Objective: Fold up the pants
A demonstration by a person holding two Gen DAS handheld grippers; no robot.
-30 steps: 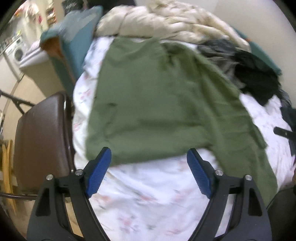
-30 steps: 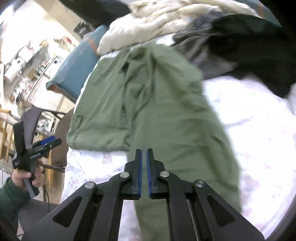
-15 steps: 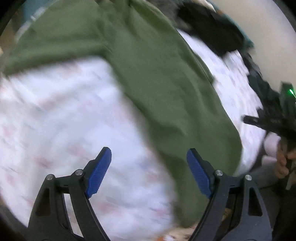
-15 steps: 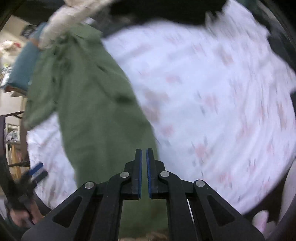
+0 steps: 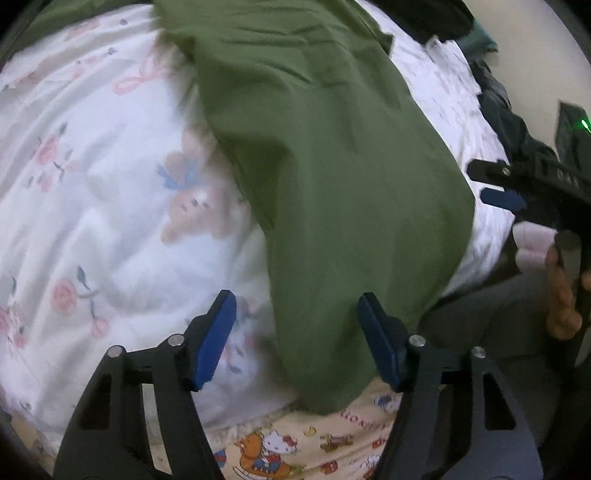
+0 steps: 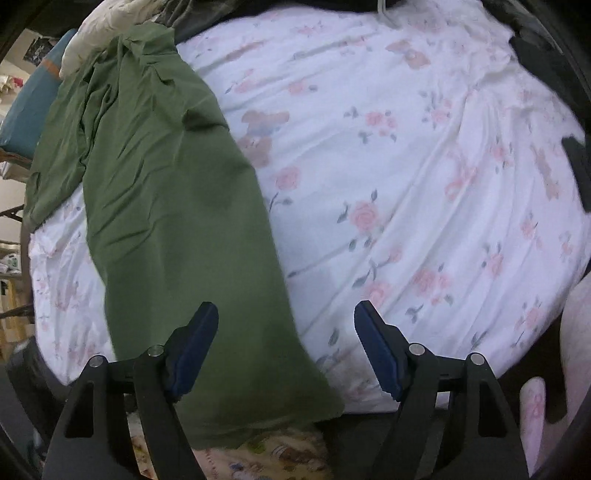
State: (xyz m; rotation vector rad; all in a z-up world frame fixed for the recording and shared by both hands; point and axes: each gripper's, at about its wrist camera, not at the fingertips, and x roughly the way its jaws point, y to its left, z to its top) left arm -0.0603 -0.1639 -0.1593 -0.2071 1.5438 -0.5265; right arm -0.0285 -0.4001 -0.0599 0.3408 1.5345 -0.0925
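Note:
Olive green pants point(image 5: 332, 166) lie spread on a white floral bedsheet point(image 5: 92, 166). One long leg runs toward me and its hem hangs over the bed's near edge. My left gripper point(image 5: 295, 339) is open just above that hem. The right gripper shows at the far right of the left wrist view point(image 5: 502, 197). In the right wrist view the same pants leg point(image 6: 177, 206) runs down the left side, and my right gripper point(image 6: 286, 350) is open over the hem's right edge and the sheet point(image 6: 406, 184).
A cartoon-print cloth point(image 5: 295, 446) lies under the sheet at the bed's near edge. Dark clothes point(image 5: 509, 118) lie at the far right. A cream duvet point(image 6: 96, 33) and a teal pillow point(image 6: 26, 107) sit at the head of the bed.
Both grippers swung from the waist end down to the hem at the bed's near edge. The right gripper went from shut to open. The left stayed open.

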